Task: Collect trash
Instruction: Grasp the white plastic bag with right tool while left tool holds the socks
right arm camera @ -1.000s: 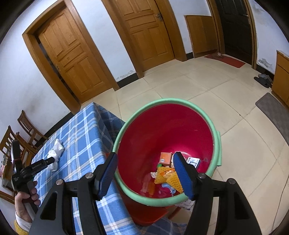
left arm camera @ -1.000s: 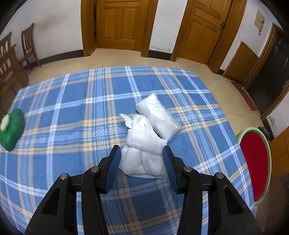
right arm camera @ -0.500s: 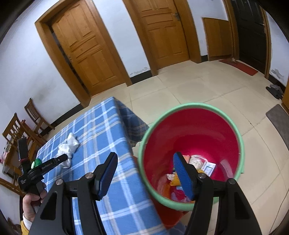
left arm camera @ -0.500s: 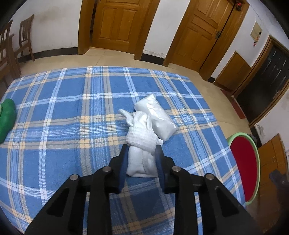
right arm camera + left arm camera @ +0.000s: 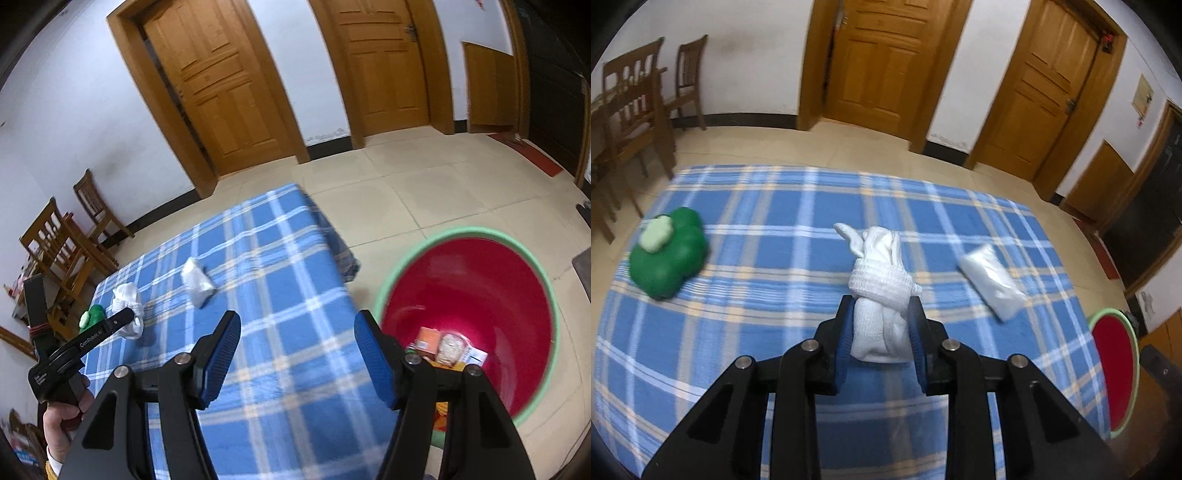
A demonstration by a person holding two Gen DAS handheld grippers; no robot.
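Observation:
My left gripper is shut on a white rolled cloth and holds it a little above the blue plaid tablecloth. The cloth and the left gripper also show in the right wrist view. A white plastic packet lies on the table to the right, also seen in the right wrist view. My right gripper is open and empty over the table's right edge. The red bin with a green rim stands on the floor beside the table with trash inside.
A green clover-shaped object lies at the table's left end. Wooden chairs stand beyond it. The bin's rim shows at the right edge of the left wrist view. Wooden doors line the far wall.
My left gripper closed on the white cloth and lifted it away from the packet, toward the left. My right gripper swung left from above the bin to over the table edge.

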